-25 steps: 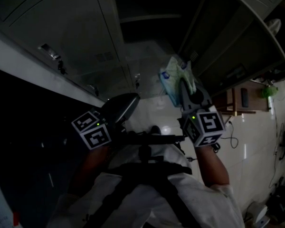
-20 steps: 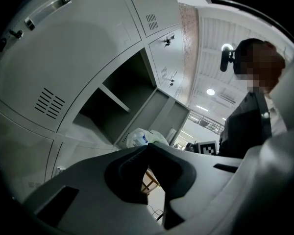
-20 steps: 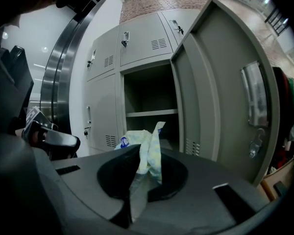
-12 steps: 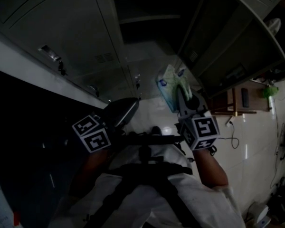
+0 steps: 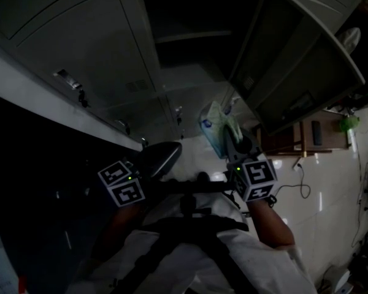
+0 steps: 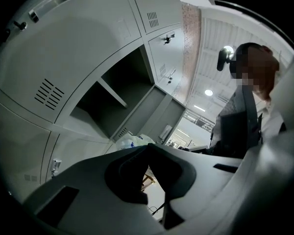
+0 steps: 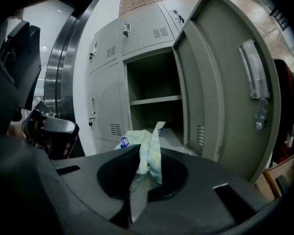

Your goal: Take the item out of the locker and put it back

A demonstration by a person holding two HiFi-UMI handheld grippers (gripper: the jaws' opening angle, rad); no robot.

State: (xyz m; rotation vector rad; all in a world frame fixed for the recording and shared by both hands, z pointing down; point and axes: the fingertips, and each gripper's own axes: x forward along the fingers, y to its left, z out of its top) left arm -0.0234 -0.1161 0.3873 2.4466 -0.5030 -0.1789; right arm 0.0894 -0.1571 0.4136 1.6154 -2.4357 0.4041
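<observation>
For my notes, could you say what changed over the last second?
The right hand-held gripper, shut on the packet, drifted slightly down-left in the head view; the camera tilted too. Same: its grip, the shut left hand-held gripper, the open locker door.

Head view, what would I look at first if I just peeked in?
Probably the crinkly pale packet, pinched in the right gripper and held up in front of the open locker. Next comes the locker's big grey door, swung wide open on the right. The left gripper sits over at the left, shut with nothing in it.
</observation>
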